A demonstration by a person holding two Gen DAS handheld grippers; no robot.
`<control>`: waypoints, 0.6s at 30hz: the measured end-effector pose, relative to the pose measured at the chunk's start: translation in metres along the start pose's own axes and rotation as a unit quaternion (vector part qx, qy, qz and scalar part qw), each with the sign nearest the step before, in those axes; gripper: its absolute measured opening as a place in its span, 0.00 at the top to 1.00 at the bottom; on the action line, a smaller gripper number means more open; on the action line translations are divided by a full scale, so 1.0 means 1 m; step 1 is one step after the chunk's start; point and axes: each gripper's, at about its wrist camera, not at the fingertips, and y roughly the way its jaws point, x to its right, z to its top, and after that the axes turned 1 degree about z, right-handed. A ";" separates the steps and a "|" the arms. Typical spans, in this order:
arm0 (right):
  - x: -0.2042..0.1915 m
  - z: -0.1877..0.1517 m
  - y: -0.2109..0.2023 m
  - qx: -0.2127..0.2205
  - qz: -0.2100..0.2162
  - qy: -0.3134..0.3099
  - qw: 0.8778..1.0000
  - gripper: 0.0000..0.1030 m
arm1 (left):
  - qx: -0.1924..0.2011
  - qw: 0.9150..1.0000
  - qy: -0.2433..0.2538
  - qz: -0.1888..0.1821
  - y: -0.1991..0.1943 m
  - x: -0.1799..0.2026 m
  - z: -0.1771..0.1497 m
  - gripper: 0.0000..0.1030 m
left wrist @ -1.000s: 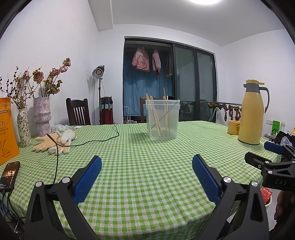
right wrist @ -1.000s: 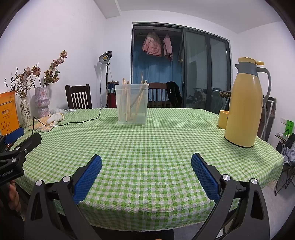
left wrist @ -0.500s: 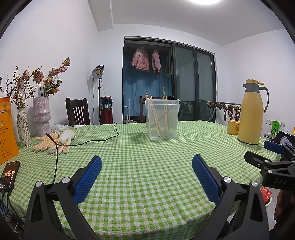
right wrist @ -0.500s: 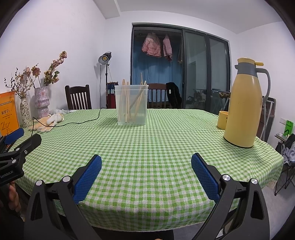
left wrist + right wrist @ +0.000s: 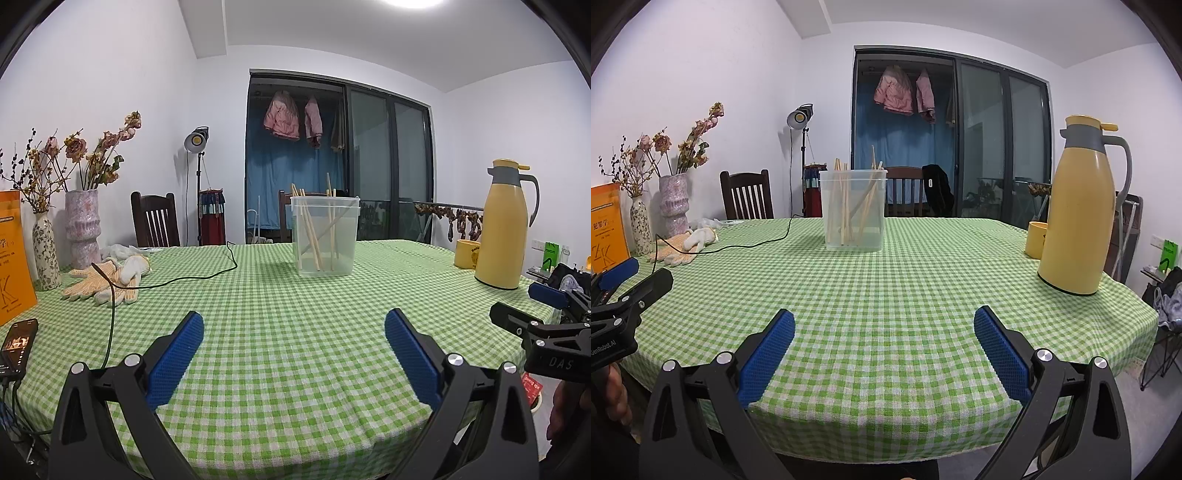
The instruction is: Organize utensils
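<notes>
Both tools are released: the left gripper (image 5: 293,334) and the right gripper (image 5: 884,332) hold their blue pads wide apart with nothing between them, low at the near edge of the table (image 5: 923,280).

The chopsticks (image 5: 849,201) already stand inside the clear bin (image 5: 853,210), leaning at mixed angles, their tips above its rim. The bin sits well beyond both grippers, toward the far side of the table. No loose utensil shows on the cloth, so the sorting looks finished or close to it.

The bin looks light, and a push against its wall or the leaning sticks could likely tip it and scatter them. Left of the bin, a thin black cable (image 5: 177,278) trails across the cloth to the gloves (image 5: 107,282); the left gripper could snag it. Right of the bin, the tall yellow jug (image 5: 1078,214) and a small cup (image 5: 1036,240) stand near the table edge, where a wide right-hand sweep might knock them.

Between the bin and the grippers the cloth lies bare, giving open room straight ahead.
</notes>
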 end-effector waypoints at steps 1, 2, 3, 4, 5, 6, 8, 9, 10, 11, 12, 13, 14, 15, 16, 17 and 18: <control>0.000 0.000 0.000 -0.001 0.000 -0.001 1.000 0.09 | 0.000 1.000 0.000 0.001 0.000 0.000 0.000 0.07; 0.000 -0.001 0.000 -0.001 0.000 -0.001 1.000 0.09 | 0.000 1.000 0.000 0.001 0.000 -0.001 0.000 0.07; 0.000 0.000 0.000 -0.002 0.000 -0.001 1.000 0.09 | 0.000 1.000 0.000 0.001 0.000 0.000 0.000 0.07; 0.000 0.000 0.000 -0.002 0.000 -0.001 1.000 0.09 | 0.001 1.000 0.001 0.001 0.001 0.000 0.000 0.07; 0.001 0.000 0.000 -0.002 0.000 0.000 1.000 0.09 | 0.001 1.000 0.001 0.003 0.000 0.000 0.000 0.07; 0.001 0.000 0.000 -0.001 0.000 0.000 1.000 0.09 | 0.001 1.000 0.002 0.005 0.000 0.000 0.000 0.07; 0.001 0.000 0.000 -0.001 0.000 -0.001 1.000 0.09 | 0.000 1.000 0.002 0.008 0.000 -0.001 0.000 0.07; 0.001 0.000 0.000 -0.001 0.001 -0.001 1.000 0.09 | -0.002 1.000 0.003 0.000 0.000 -0.001 0.000 0.08; 0.000 0.000 0.000 -0.002 0.001 -0.001 1.000 0.09 | -0.001 1.000 0.005 -0.006 -0.002 0.000 0.000 0.07; 0.001 0.000 0.000 -0.001 0.001 -0.001 1.000 0.09 | 0.004 1.000 0.010 -0.004 -0.003 0.002 0.000 0.07; 0.001 0.000 0.000 -0.001 0.001 -0.001 1.000 0.09 | 0.007 1.000 0.014 -0.003 -0.003 0.003 0.001 0.07; 0.001 0.001 0.001 0.001 0.000 -0.001 1.000 0.09 | 0.007 1.000 0.015 -0.004 -0.003 0.003 0.001 0.07; 0.000 0.001 0.003 0.002 -0.001 -0.002 1.000 0.09 | 0.006 1.000 0.016 -0.008 -0.001 0.002 0.001 0.07; 0.002 0.002 0.005 0.004 -0.003 -0.002 1.000 0.09 | 0.008 1.000 0.019 -0.012 0.002 0.002 0.003 0.07; 0.004 0.004 0.010 0.006 -0.006 0.001 1.000 0.09 | 0.016 1.000 0.022 -0.011 0.007 0.001 0.007 0.07; 0.008 0.007 0.017 0.006 -0.008 0.008 1.000 0.09 | 0.023 0.999 0.023 -0.006 0.011 -0.001 0.012 0.07; 0.012 0.011 0.023 0.005 -0.011 0.016 1.000 0.09 | 0.030 0.999 0.022 0.004 0.019 -0.004 0.018 0.07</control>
